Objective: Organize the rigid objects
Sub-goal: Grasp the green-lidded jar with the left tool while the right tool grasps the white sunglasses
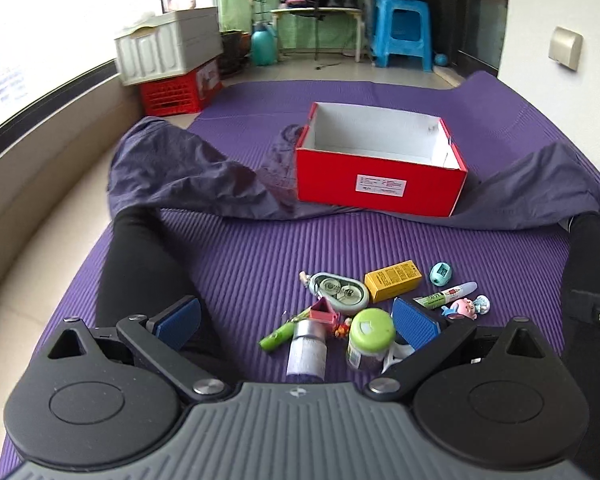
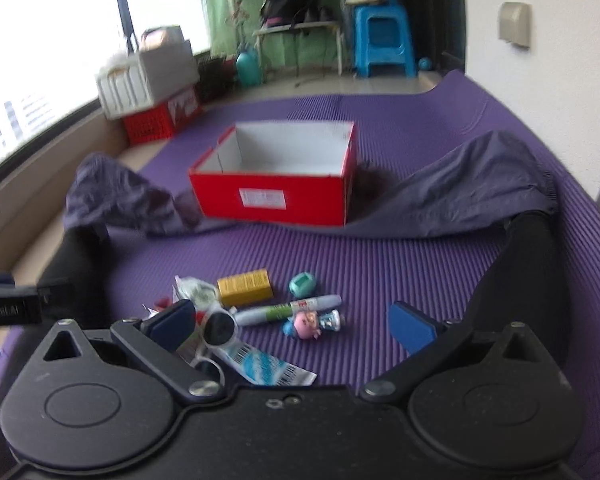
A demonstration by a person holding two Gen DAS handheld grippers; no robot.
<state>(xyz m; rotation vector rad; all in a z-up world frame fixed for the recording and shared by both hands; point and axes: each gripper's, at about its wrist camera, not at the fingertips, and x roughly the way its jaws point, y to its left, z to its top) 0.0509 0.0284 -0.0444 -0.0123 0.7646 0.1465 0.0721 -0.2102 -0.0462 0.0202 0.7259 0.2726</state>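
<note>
Left wrist view: the left gripper hangs low over a purple ribbed mat, jaws spread wide and holding nothing, its blue pads flanking a cluster of small rigid objects. One red cardboard box, open-topped with a white interior, stands farther back on the mat, its near edge on a grey-blue cloth. A single white label sits on its front face; the print is too small to read. The cluster lies near the gripper, well apart from the box. Counted in this view: one correction-tape dispenser, one yellow carton with illegible print, one teal pencil sharpener, one green-and-white marker whose lettering cannot be made out, one pink cartoon figurine, one green-lidded jar, one silver-capped white bottle, one green pen and one small pink triangular piece. Two black-clad legs of the person lie along either side of the mat.

Right wrist view (blurred): the right gripper likewise has its jaws spread wide and empty, above the same cluster. One pair of white-framed sunglasses and one blue-and-white barcoded packet lie just beside its left pad. At the left edge, a black part of the other gripper bears pale lettering, only partly in frame and not legible. In the background stand one blue plastic stool and one red crate with a white crate stacked on it.
</note>
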